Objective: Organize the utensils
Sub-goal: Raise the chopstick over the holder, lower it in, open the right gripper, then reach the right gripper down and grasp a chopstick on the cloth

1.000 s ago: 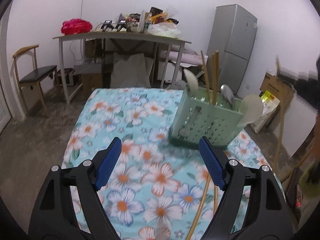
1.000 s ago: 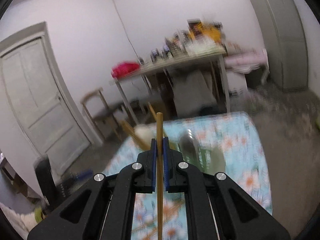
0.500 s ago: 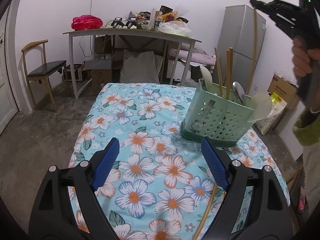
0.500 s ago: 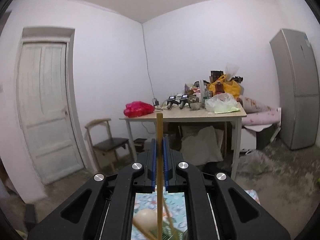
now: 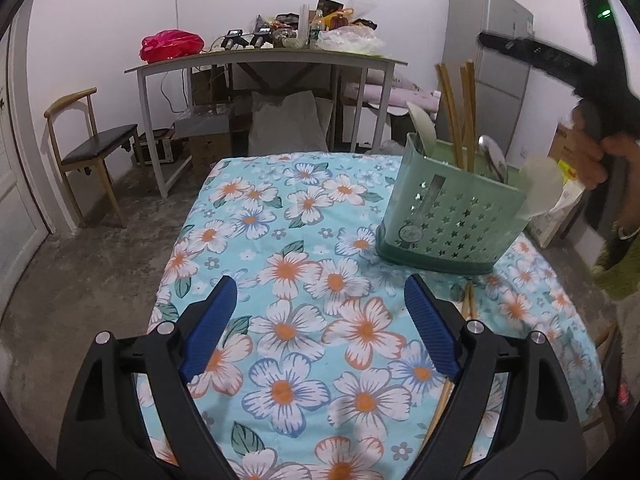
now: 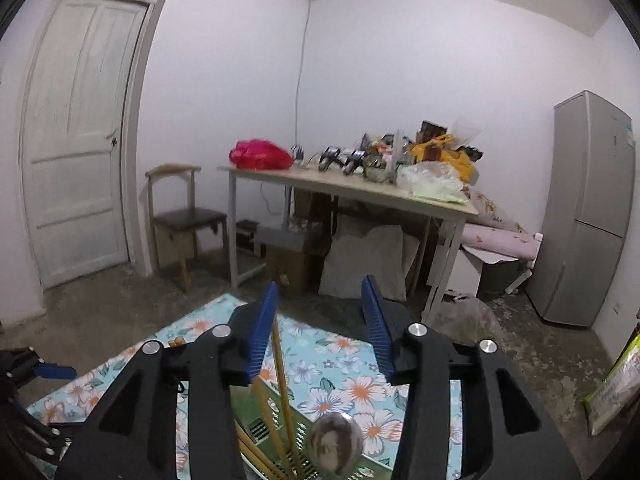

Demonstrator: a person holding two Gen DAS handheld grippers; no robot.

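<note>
Two tools gaping — right tool (image 6: 320,320) just opened, chopstick (image 6: 280,364) loose above green caddy (image 5: 452,216), left tool (image 5: 320,300) empty

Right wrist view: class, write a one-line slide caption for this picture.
Right gripper, fingers apart, above the green utensil basket, a wooden chopstick standing free between them beside a metal spoon.

A lived-in home room: fridge (image 6: 588,208), cluttered desk (image 6: 352,190), wooden chair (image 6: 184,216).
</note>
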